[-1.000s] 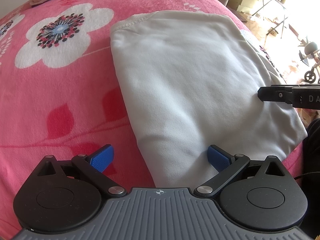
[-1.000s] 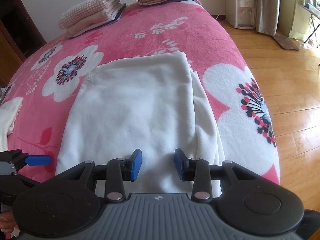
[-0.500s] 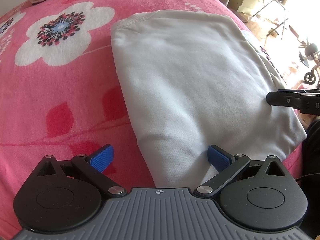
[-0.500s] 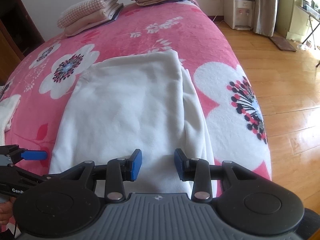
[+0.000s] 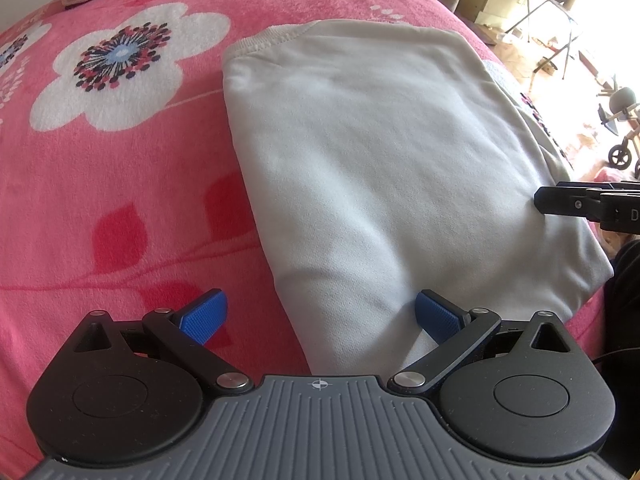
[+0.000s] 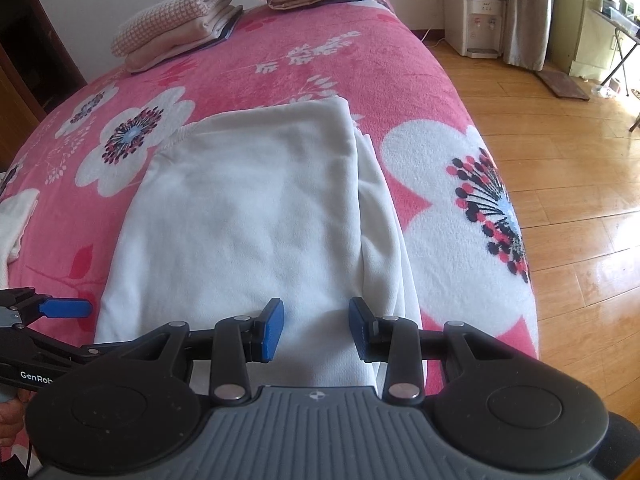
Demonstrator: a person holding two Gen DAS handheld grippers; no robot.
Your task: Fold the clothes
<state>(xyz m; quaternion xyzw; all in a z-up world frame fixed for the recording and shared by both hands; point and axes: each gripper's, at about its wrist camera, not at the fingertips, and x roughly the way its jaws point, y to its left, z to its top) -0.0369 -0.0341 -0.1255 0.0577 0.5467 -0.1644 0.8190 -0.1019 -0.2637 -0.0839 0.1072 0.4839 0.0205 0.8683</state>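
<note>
I have the pale grey garment (image 6: 248,216) lying folded on the bed (image 6: 400,76), near its right edge and reaching to the near edge. My left tool (image 5: 318,316) hangs with its jaws spread wide, straddling the garment's near left corner and pinching nothing. My right tool (image 6: 316,330) hangs over the near right part, jaws partly spread, cloth below but not gripped. 2 stacks of folded clothes (image 6: 180,24) sit at the far edge
</note>
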